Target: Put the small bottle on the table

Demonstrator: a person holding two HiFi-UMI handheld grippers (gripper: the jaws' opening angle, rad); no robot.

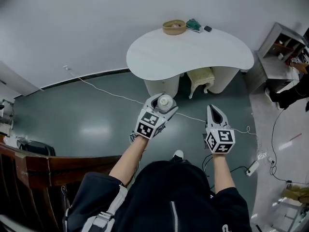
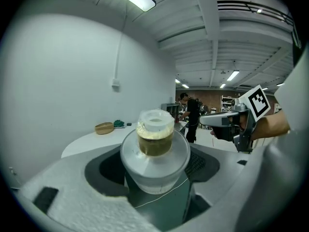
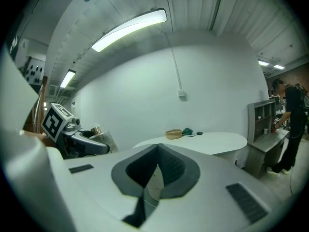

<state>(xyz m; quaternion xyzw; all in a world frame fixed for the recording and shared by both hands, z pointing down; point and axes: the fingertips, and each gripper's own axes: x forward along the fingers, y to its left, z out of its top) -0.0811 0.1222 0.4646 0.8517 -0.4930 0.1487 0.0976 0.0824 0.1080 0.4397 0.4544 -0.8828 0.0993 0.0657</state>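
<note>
Left claw (image 1: 159, 105) pinches the small bottle (image 1: 165, 101) upright (cap up, likely so it stands when set down); white tabletop (image 1: 193, 54) lies well ahead. Right claw (image 1: 214, 111), alongside, pressed together, empty.

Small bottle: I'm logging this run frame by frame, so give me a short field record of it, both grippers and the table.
Small bottle: clear, brownish contents, pale cap; held between the left jaws
Left gripper: shut on the bottle, over the floor, short of the table
Right gripper: jaws together, nothing in them
Table: white; woven bowl and green item at its far edge
Task state: bottle not yet set down
</note>
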